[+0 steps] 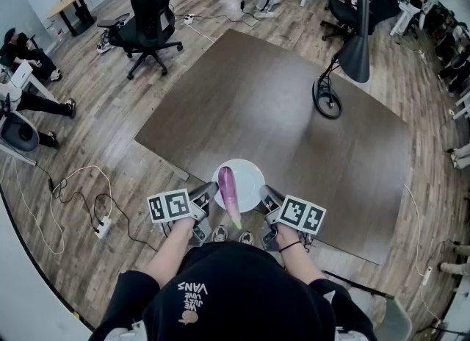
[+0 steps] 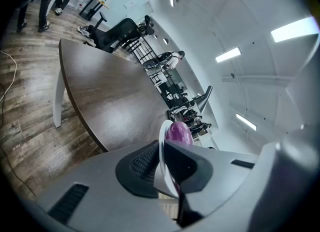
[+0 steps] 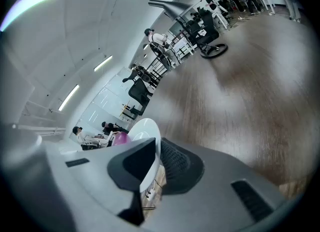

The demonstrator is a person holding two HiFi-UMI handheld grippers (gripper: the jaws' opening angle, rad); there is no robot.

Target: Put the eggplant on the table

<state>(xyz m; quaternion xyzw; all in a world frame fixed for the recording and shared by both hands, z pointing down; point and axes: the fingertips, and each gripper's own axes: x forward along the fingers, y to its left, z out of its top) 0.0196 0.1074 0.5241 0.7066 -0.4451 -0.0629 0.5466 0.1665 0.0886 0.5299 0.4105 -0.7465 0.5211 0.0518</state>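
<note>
A purple eggplant (image 1: 229, 193) with a green stem end lies across a white plate (image 1: 248, 173), its stem end past the near rim. I hold the plate at the near edge of the brown table (image 1: 294, 112), partly over it. My left gripper (image 1: 208, 198) is shut on the plate's left rim. My right gripper (image 1: 269, 201) is shut on its right rim. In the left gripper view the plate's rim (image 2: 162, 146) stands on edge between the jaws, with the eggplant (image 2: 178, 132) behind it. The right gripper view shows the plate (image 3: 145, 132) clamped and a bit of eggplant (image 3: 120, 138).
A black desk lamp (image 1: 351, 59) stands on the table's far right part. Office chairs (image 1: 150, 23) are beyond the table on the wooden floor. A power strip and cables (image 1: 101, 223) lie on the floor at left. People sit at the room's left and right edges.
</note>
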